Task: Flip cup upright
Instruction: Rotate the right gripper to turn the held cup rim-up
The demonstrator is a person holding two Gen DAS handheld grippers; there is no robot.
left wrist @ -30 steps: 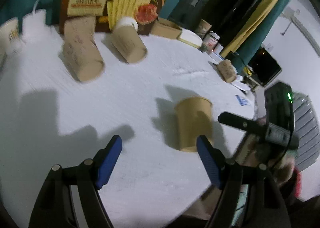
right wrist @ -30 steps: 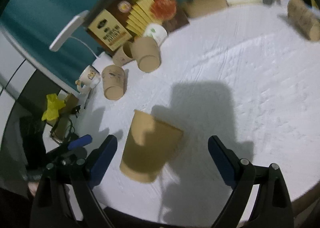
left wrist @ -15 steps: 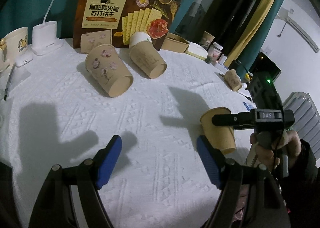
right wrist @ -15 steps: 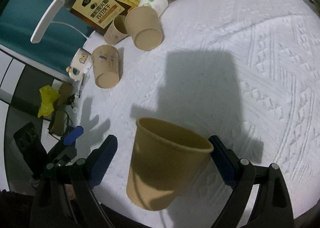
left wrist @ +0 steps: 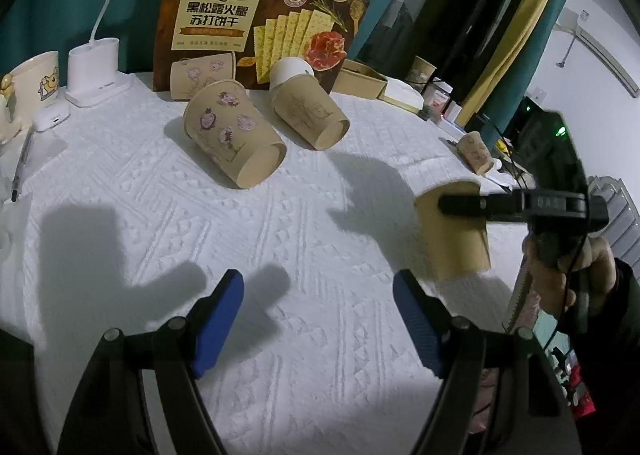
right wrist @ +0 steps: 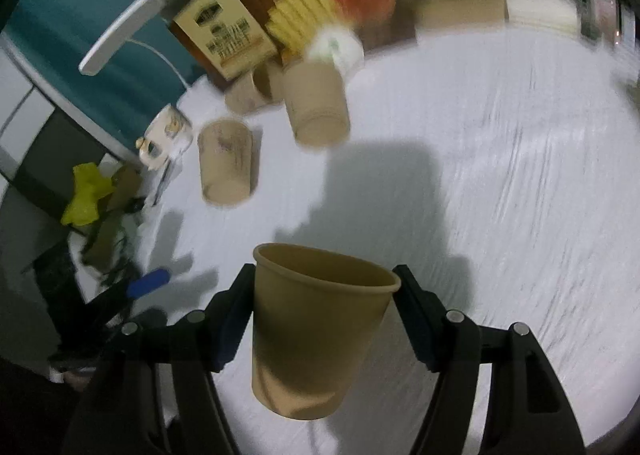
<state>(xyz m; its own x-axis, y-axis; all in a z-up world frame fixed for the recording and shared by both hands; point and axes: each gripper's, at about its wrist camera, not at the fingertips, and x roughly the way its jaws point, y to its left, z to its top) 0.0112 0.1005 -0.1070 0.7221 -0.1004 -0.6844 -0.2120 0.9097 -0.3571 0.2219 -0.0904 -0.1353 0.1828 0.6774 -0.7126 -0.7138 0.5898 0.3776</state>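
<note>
Our right wrist view is motion-blurred, so the far things on the table (right wrist: 500,159) smear and their print is unreadable. In the left wrist view one black finger (left wrist: 476,204) of our right gripper crosses the cup's (left wrist: 456,235) upper wall and hides part of its rim. Whether the cup's base touches the cloth or hangs just above it, we cannot tell from either view.

Our right gripper (right wrist: 324,295) has its jaws closed onto the cup (right wrist: 316,335), one pad on each side just under the rim. The cup stands mouth-up between them, near the table's near edge. Its inside is only partly visible from this angle, and we see nothing in it.

Our left gripper (left wrist: 318,319) holds its blue pads (left wrist: 218,319) wide apart over bare cloth, touching nothing, well to the left of the cup.

Farther back, a flowered cup (left wrist: 234,137) and a sleeved cup (left wrist: 308,115) with a white base lie on their sides, mouths toward us and showing bare. Behind them another flowered cup (left wrist: 200,75) lies against the cracker box (left wrist: 260,15). A mug (left wrist: 34,79) is cut off at the left edge, beside a white lamp base (left wrist: 96,71). A small cup (left wrist: 474,153) lies tipped at the table's far right.
</note>
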